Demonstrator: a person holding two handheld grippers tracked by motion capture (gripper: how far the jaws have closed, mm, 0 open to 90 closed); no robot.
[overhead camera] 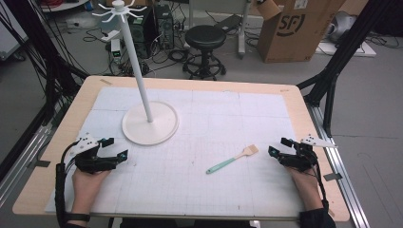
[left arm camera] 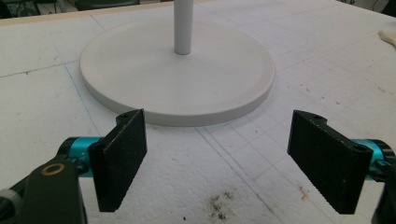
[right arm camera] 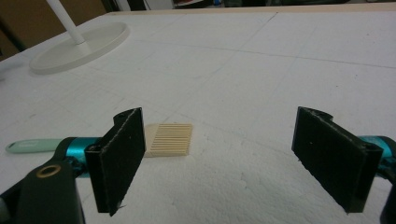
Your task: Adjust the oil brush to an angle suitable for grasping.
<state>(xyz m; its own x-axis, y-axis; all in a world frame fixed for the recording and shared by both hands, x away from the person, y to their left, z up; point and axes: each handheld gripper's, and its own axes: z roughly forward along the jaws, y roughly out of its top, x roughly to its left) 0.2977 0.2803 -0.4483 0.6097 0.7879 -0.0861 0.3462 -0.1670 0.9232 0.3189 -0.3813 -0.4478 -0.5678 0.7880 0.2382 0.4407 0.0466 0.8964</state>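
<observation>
Basting brush (overhead camera: 232, 159) lying flat, near right, close to right gripper (overhead camera: 276, 149).
Looks light, stiff-handled, soft-bristled; best pinched mid-handle. Both grippers released, left gripper (overhead camera: 117, 150) included.

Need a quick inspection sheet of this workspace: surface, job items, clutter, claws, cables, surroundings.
Surface: white gridded mat on a wooden table; small dark stain near the left claw.
Job's things: brush with mint handle lying flat, bristles toward the right claw; white hook stand upright on its round base.
Clutter: nothing seen on the mat.
Grippers: left claw open, empty; right claw open, empty, facing the brush.
Cables: one trails along each forearm; tangle on the floor beyond.
Surroundings: black stool, cardboard box.
</observation>
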